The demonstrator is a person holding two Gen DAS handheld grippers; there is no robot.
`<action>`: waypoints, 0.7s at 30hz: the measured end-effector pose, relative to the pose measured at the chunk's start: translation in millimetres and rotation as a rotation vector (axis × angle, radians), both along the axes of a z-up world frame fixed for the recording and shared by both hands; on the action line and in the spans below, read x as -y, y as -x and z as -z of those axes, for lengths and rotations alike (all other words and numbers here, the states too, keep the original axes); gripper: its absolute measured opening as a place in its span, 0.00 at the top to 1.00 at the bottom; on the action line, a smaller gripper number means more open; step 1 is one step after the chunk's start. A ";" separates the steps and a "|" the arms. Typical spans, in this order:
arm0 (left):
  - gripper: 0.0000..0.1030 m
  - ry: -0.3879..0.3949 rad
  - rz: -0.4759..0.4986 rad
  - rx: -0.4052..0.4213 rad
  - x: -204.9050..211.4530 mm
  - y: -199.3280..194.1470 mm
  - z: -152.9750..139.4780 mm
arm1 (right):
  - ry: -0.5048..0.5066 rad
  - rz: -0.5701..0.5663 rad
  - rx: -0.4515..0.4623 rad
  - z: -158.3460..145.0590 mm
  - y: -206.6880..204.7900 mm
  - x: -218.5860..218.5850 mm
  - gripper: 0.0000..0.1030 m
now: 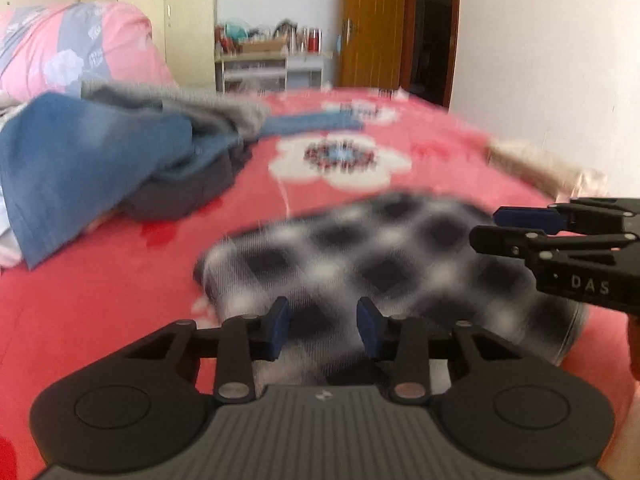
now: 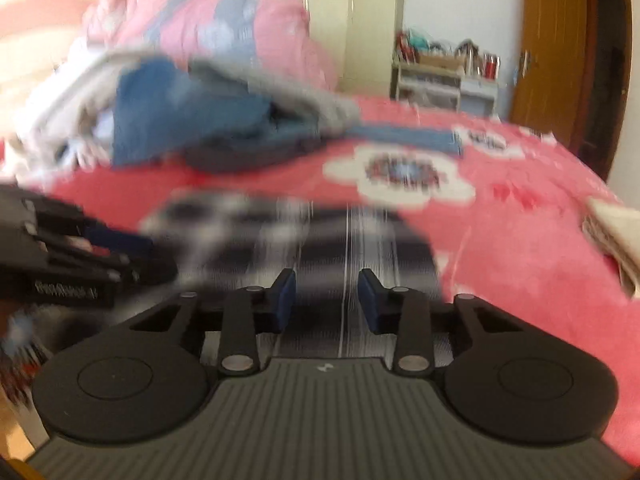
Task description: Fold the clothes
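A bed [image 1: 120, 288] with a red flowered cover fills both views. At its far left end lies a rolled pink and grey quilt [image 1: 76, 48]. In front of the quilt, toward the left edge of the bed, sits a loose pile of clothes [image 1: 100, 160]: blue denim on top, grey and dark pieces under and behind it, one blue strip reaching out toward the middle of the bed. Near the front edge of the bed lies the checked shirt [image 1: 380, 256], black and white, spread flat; motion blur hides how far it is folded. At the right edge of the bed rests a pale folded cloth [image 2: 616, 236]. Beyond the bed a white shelf unit [image 1: 272, 68] carries a cardboard box and some bottles, too blurred to name their contents. The left tongs [image 1: 324, 328] hover over the shirt's near edge with fingers apart and nothing between them. The right tongs [image 2: 327, 300] likewise stand parted over the shirt, empty.
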State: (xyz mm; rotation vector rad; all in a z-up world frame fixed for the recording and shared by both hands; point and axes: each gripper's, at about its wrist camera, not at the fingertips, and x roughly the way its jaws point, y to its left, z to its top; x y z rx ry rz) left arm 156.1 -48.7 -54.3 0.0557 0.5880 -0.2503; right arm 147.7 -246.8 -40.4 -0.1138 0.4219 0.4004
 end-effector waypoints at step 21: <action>0.62 0.057 -0.099 -0.183 -19.1 -92.3 14.0 | 0.005 -0.099 -0.276 30.2 -151.5 -6.4 0.70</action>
